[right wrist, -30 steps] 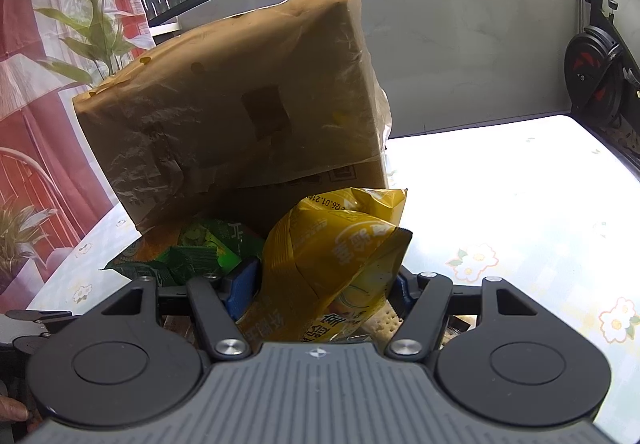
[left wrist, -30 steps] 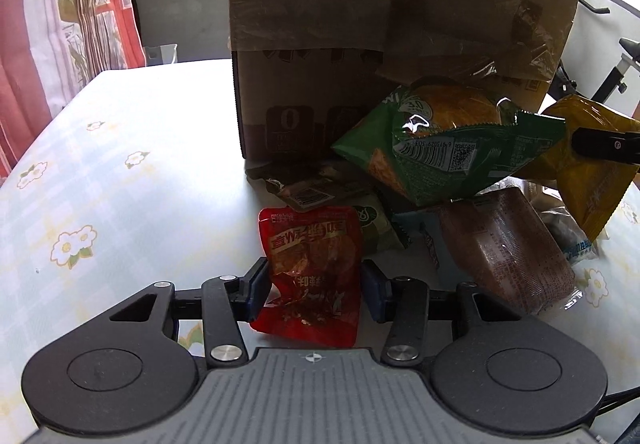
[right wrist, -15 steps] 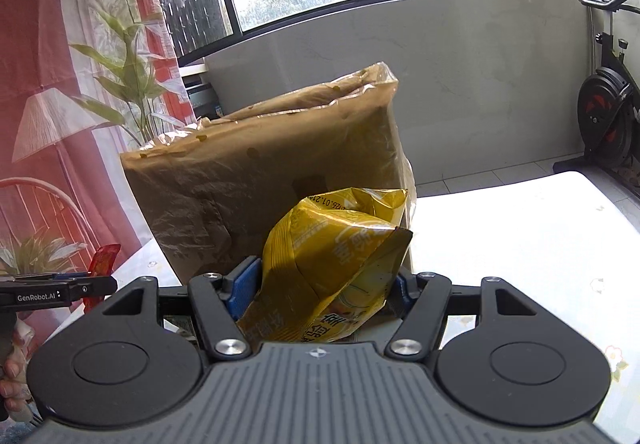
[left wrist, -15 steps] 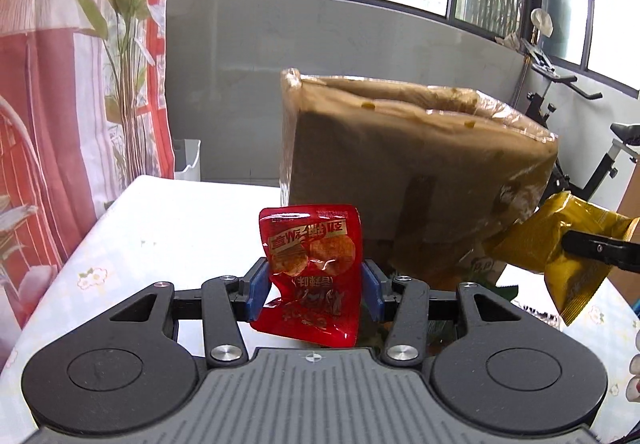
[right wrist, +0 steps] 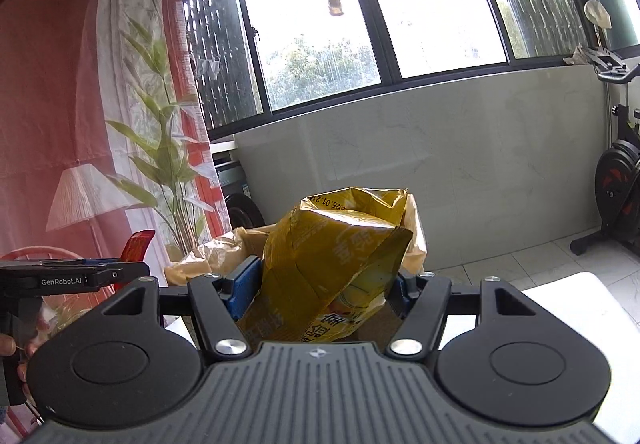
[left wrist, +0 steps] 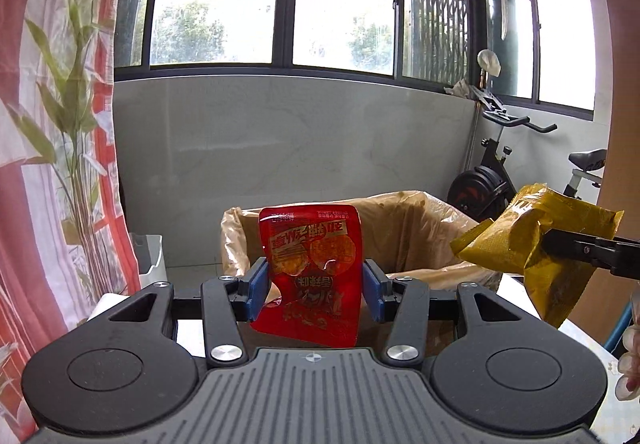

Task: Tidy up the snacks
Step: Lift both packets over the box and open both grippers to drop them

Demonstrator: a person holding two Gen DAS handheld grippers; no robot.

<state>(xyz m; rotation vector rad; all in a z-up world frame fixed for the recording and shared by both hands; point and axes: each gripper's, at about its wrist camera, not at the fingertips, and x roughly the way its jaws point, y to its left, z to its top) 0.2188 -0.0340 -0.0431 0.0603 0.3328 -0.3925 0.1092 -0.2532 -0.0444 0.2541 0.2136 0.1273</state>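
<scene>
My left gripper (left wrist: 314, 290) is shut on a red snack packet (left wrist: 314, 272) and holds it upright, level with the open top of a cardboard box lined with a tan plastic bag (left wrist: 424, 232) just behind it. My right gripper (right wrist: 324, 290) is shut on a crumpled yellow snack bag (right wrist: 334, 264), also raised near the box rim (right wrist: 216, 252). The yellow bag (left wrist: 532, 244) shows at the right of the left wrist view, beside the box. The red packet's edge (right wrist: 136, 244) shows at the left of the right wrist view.
The white floral table (right wrist: 568, 296) lies below both grippers. An exercise bike (left wrist: 496, 172) stands at the back right by a grey wall under windows. A red and white curtain (left wrist: 52, 164) hangs on the left. The snack pile on the table is out of view.
Both grippers have risen with their packets from the table's snack pile to the level of the box's open top. The box, seen from below before, now shows its opening.
</scene>
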